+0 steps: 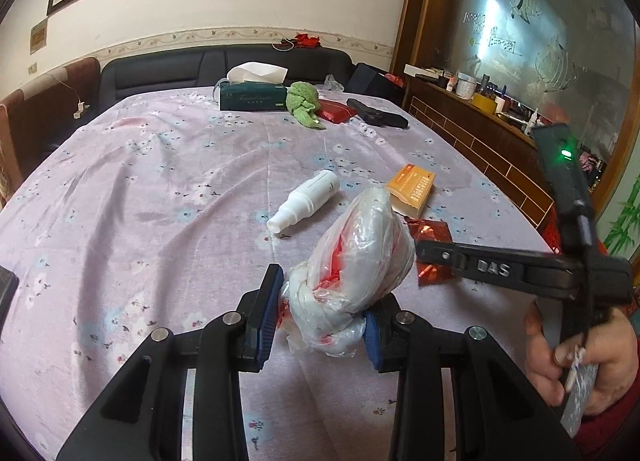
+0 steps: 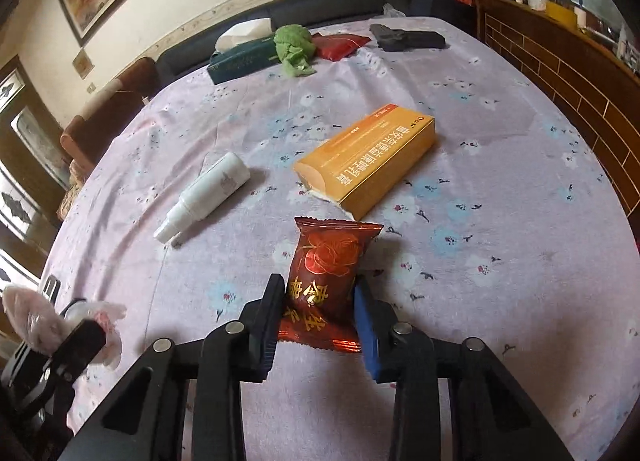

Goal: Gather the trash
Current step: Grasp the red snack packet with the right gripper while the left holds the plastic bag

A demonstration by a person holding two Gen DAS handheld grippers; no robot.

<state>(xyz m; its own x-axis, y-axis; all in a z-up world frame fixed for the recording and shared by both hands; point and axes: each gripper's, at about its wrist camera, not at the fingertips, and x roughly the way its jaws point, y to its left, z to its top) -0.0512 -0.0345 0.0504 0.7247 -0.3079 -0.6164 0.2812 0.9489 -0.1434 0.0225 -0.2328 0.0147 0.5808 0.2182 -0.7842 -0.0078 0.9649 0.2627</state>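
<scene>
My left gripper (image 1: 322,303) is shut on a knotted clear plastic bag (image 1: 360,257) with red scraps inside, held just above the flowered tablecloth (image 1: 140,189). My right gripper (image 2: 318,307) is shut on a dark red snack wrapper (image 2: 330,273) with gold print. The wrapper also shows in the left wrist view (image 1: 434,245), behind the right gripper's finger (image 1: 480,265). The bag and left gripper show at the left edge of the right wrist view (image 2: 36,321). A white spray bottle (image 2: 202,197) and an orange box (image 2: 366,159) lie on the table beyond the wrapper.
At the table's far end lie a green tissue box (image 1: 252,95), a green cloth (image 1: 304,103), a red packet (image 1: 338,111) and a black object (image 1: 378,115). A dark sofa (image 1: 200,65) stands behind the table. A wooden counter (image 1: 480,133) runs along the right.
</scene>
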